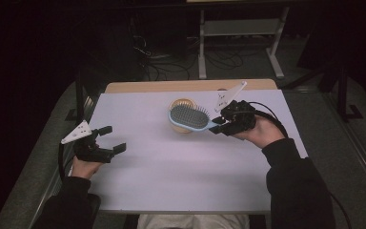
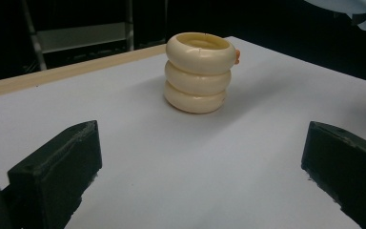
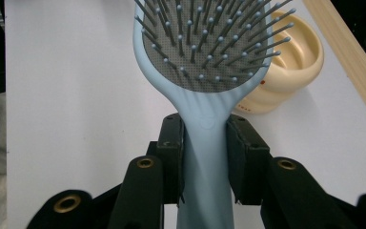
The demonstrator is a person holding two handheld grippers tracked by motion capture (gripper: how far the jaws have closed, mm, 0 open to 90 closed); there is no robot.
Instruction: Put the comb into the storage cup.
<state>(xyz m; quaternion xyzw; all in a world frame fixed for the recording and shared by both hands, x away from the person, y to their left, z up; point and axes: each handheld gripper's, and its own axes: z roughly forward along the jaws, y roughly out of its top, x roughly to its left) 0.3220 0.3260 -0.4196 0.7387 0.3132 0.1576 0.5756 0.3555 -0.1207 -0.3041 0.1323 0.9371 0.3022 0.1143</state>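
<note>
A light blue hairbrush (image 1: 189, 118) with a grey bristle pad hangs above the white table, bristles up. My right gripper (image 1: 219, 128) is shut on its handle (image 3: 205, 143), the two black pads pressing on either side. Under and just behind the brush head stands a cream ribbed cup (image 1: 181, 103), made of three stacked rings (image 2: 198, 71), open at the top (image 3: 290, 62). My left gripper (image 1: 112, 138) rests low at the table's left side, jaws wide open with nothing between them, pointing towards the cup.
The white table (image 1: 181, 176) has a wooden strip (image 1: 138, 87) along its far edge. Beyond it are a metal frame (image 1: 238, 28) and cables (image 1: 171, 62) on a dark floor. The person's dark sleeves (image 1: 295, 181) enter from the bottom.
</note>
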